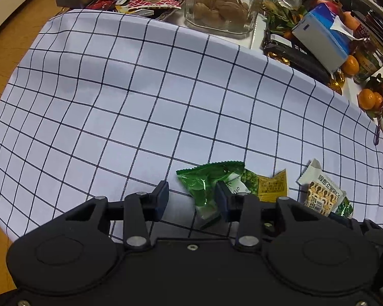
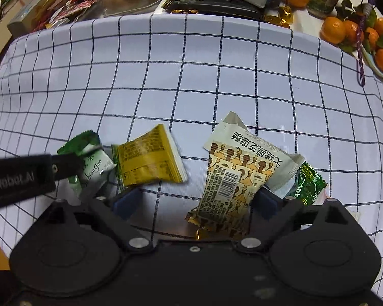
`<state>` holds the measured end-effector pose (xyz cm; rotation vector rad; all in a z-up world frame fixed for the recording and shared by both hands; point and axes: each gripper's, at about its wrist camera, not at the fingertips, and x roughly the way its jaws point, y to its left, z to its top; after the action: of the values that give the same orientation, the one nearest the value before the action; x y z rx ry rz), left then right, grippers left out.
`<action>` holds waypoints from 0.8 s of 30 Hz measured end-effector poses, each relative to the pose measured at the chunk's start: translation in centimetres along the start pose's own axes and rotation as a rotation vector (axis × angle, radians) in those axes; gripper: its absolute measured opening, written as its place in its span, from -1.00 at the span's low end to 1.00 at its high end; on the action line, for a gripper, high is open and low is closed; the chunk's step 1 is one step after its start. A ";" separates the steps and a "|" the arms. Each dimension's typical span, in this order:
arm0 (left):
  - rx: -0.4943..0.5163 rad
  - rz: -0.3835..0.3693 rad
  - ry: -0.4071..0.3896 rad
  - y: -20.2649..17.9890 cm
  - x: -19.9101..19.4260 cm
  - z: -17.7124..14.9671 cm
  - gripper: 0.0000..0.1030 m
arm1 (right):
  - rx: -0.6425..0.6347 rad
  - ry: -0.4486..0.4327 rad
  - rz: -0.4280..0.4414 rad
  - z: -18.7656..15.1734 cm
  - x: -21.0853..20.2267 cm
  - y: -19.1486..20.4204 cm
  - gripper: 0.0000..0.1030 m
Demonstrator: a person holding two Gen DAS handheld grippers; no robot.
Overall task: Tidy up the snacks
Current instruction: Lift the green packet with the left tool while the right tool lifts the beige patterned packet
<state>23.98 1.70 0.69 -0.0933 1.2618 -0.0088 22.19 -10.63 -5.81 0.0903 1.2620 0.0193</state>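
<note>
Several snack packets lie on a white checked cloth (image 1: 115,89). A green packet (image 1: 206,186) lies partly between the fingers of my left gripper (image 1: 191,200), close to the right finger, with a gap to the left one; the gripper is open. Beside it lie a yellow packet (image 1: 270,185) and a white-and-brown patterned packet (image 1: 319,193). In the right wrist view my right gripper (image 2: 195,201) stands wide open over the cloth. The patterned packet (image 2: 237,173) lies between its fingers by the right one. The yellow packet (image 2: 148,160) looks blurred above the left finger. A small dark green packet (image 2: 309,186) lies further right.
Behind the cloth stand a glass jar of walnuts (image 1: 217,7), a blue-and-white tissue box (image 1: 321,40), a heap of red snack packets (image 1: 150,1) and a dish of mandarins (image 2: 357,33). The cloth's left edge drops off to a wooden floor (image 1: 10,38).
</note>
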 end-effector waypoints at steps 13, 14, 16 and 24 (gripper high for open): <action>-0.061 0.000 -0.063 1.4 -1.1 0.4 -0.06 | 0.109 0.020 -0.072 0.7 1.0 0.2 1.00; -0.063 -0.001 -0.072 1.4 -1.3 0.3 -0.06 | 0.118 0.019 -0.074 0.7 1.0 0.1 1.00; -0.054 0.011 -0.096 1.2 -1.6 0.2 -0.06 | 0.125 0.024 -0.077 0.9 1.1 0.1 1.00; -0.023 0.084 -0.151 0.8 -2.2 0.0 -0.06 | 0.110 0.035 -0.078 0.9 1.2 0.3 1.00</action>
<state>23.31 2.65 2.69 -0.0594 1.1145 0.0843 23.44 -10.26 -6.67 0.1366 1.3006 -0.1165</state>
